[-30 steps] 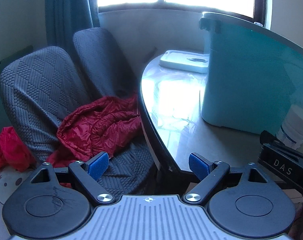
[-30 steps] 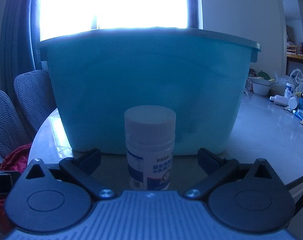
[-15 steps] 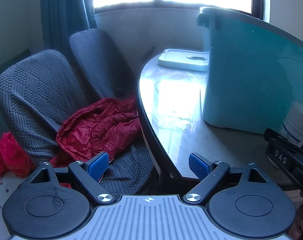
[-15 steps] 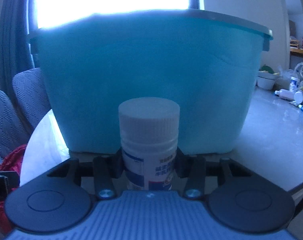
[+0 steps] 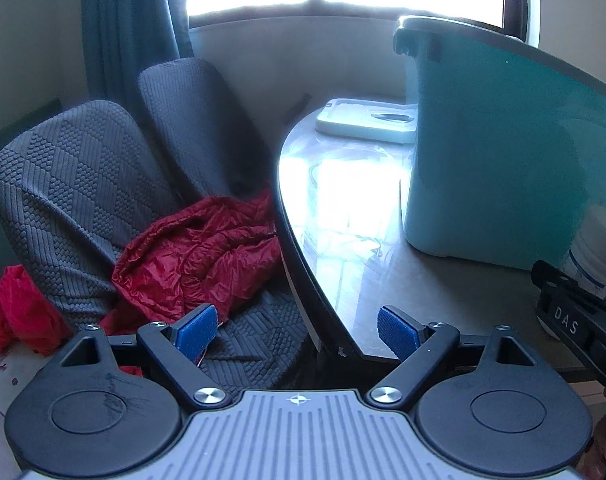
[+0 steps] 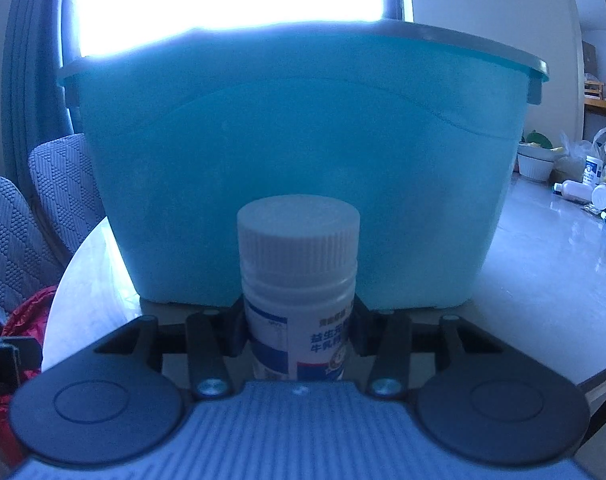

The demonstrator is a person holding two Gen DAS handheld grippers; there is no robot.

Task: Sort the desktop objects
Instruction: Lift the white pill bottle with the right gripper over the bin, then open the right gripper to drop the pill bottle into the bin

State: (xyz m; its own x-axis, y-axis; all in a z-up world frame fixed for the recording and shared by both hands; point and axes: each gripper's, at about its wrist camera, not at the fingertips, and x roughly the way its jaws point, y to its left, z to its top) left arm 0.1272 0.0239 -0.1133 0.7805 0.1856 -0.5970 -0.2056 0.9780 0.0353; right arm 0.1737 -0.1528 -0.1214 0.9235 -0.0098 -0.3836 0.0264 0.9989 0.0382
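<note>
The bottle (image 6: 299,292) is clamped upright in the right claw (image 6: 299,336), at 6 o'clock of the tub (image 6: 303,168), just above or on the bench (image 6: 543,264); which cannot be told. The left claw (image 5: 297,330) is held released and empty over the bench edge. The tub wall is tall and close: if the bottle is not lifted high enough, the rim could be struck and the grip lost. The smooth body could also be let slip. Chinese characters on the blue-and-white label are seen but only partly legible; "DAS" is read on the right claw's side.
</note>
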